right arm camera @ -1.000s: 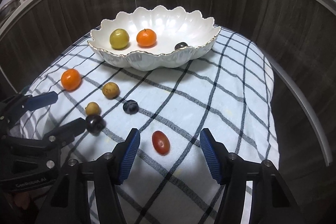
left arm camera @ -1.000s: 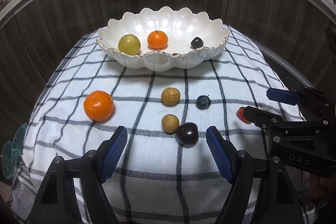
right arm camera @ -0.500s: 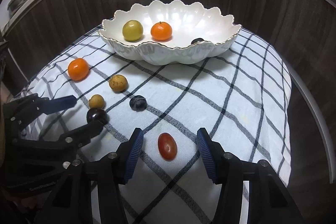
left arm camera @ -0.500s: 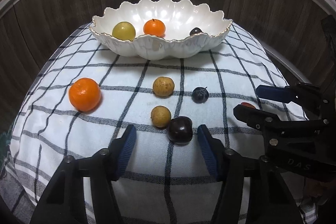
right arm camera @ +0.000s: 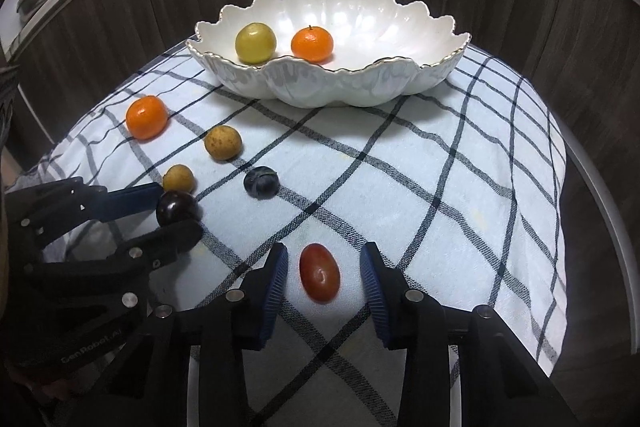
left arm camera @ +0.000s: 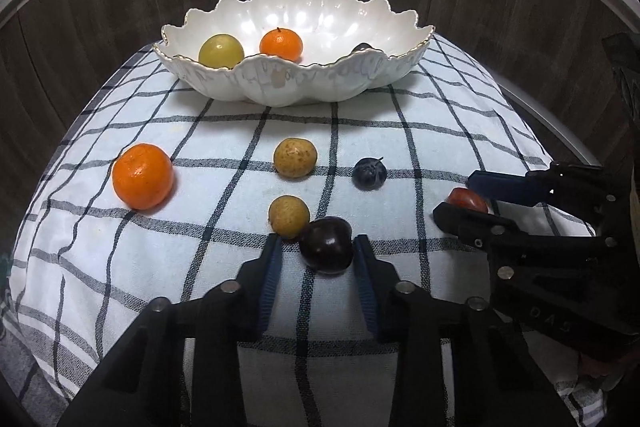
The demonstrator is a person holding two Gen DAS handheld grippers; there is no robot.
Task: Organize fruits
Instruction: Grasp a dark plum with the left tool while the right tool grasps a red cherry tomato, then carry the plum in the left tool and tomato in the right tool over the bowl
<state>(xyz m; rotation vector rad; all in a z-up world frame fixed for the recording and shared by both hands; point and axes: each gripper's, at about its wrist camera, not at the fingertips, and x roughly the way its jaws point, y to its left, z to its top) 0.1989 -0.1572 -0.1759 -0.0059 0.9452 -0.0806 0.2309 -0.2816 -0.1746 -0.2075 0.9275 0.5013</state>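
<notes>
1. Clearance. The checked cloth (left arm camera: 440,131) is covering a raised, rounded surface and is dropping off at its edges at 3, 6 and 9 o'clock. Dark wood-grain panels (left arm camera: 120,7) are closing in the far side, 10 to 2 o'clock. In the right wrist view the 1 to 4 o'clock part of the cloth is lying bare. Loose fruit is crowding the 8 to 10 o'clock part.

2. L unit. The left gripper (left arm camera: 316,247) is straddling the dark plum (left arm camera: 326,247). Its jaws have just been closing. The 3 o'clock pad is touching the plum. A thin strip of cloth is showing at the 9 o'clock pad, so no full clamp yet. The small tan fruit (left arm camera: 288,217) is touching the plum at 11 o'clock.

3. R unit. The right gripper (right arm camera: 324,255) is bracketing the red oval fruit (right arm camera: 320,278). Its jaws have also just been closing, with gaps showing on both sides: not gripping.

4. Other fruit. Approx. 12 o'clock from the plum, the larger tan fruit (left arm camera: 295,157) is sitting speckled and matte. The dark blue berry (left arm camera: 370,174) is lying at 1 o'clock, the dimpled mandarin (left arm camera: 143,175) at 10 o'clock.

5. Bowl. The scalloped bowl (left arm camera: 280,83), glossy white w/ a gilt rim, is standing at 12 o'clock. It is holding a yellow-green fruit (left arm camera: 221,51), a small mandarin (left arm camera: 281,44) and a dark fruit (left arm camera: 362,47), mostly hidden by the rim.
</notes>
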